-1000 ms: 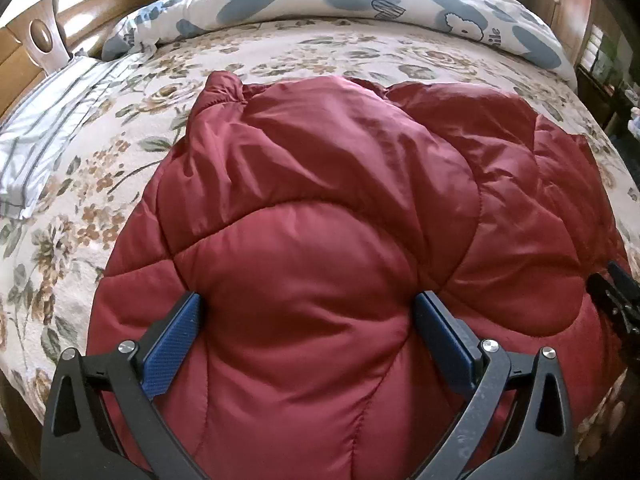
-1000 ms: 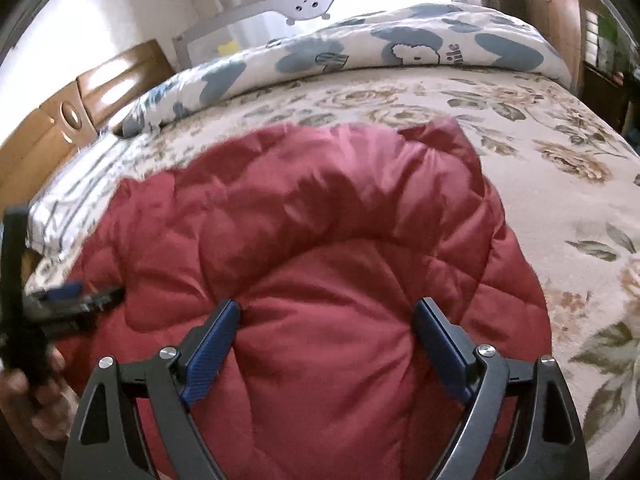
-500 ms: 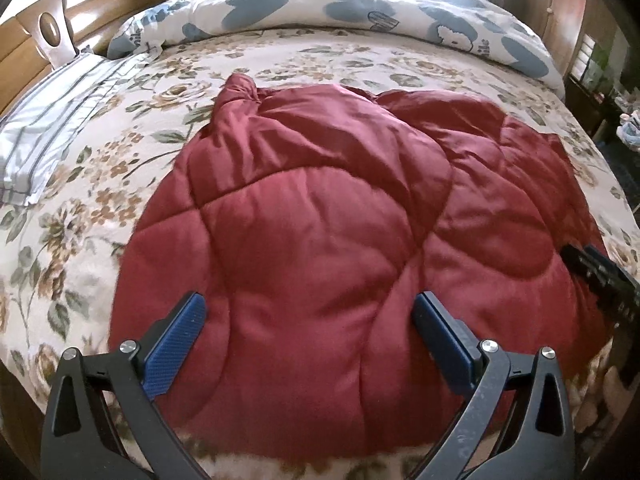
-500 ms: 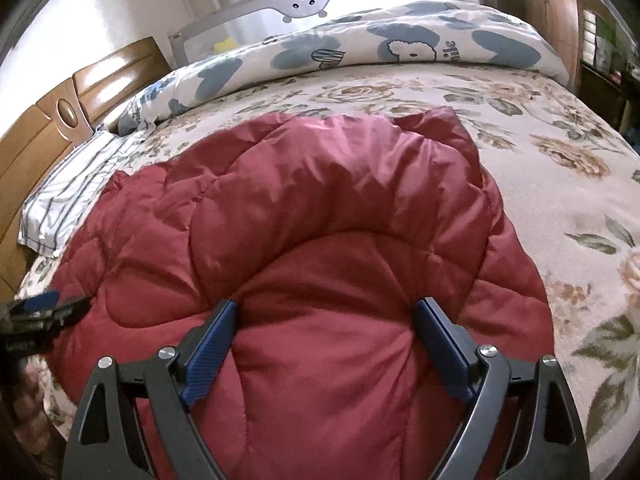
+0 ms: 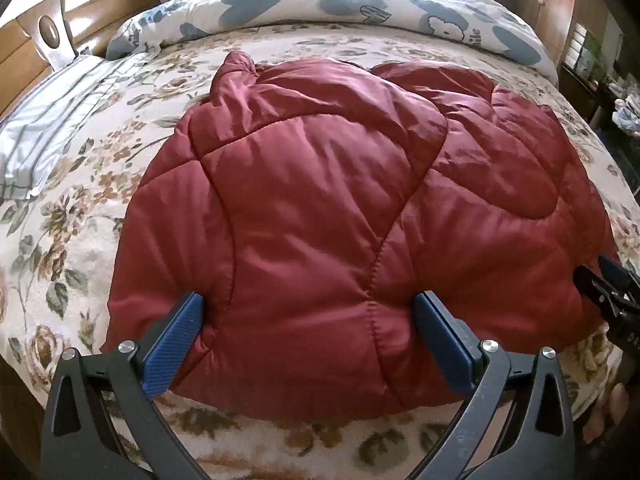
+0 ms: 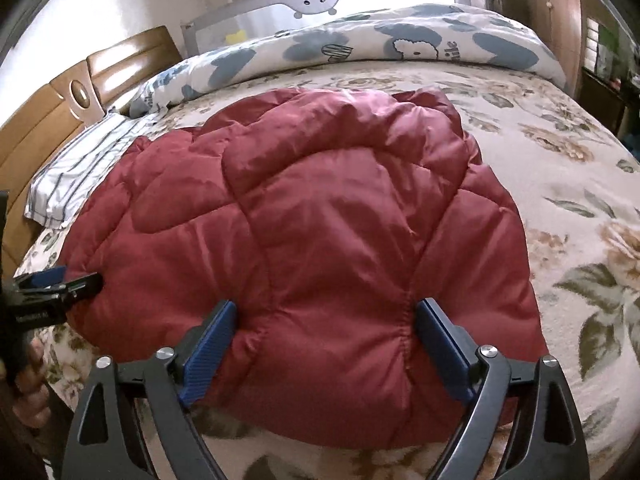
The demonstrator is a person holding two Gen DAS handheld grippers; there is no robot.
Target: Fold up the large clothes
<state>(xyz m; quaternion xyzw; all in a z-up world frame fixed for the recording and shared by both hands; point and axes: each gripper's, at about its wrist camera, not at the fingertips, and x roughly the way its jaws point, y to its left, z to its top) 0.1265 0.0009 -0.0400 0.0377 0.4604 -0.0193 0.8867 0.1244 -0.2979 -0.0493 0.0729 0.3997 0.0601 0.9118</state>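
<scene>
my left gripper [image 5: 308,336] and right gripper [image 6: 324,340] stood spread wide at lower frame, pinching nothing. beyond them, mid-frame, the red quilted jacket [image 5: 340,208] lay doubled into a compact bundle on the floral bedspread [image 5: 80,216]. i judged folding largely done; tidying possibly left.
</scene>
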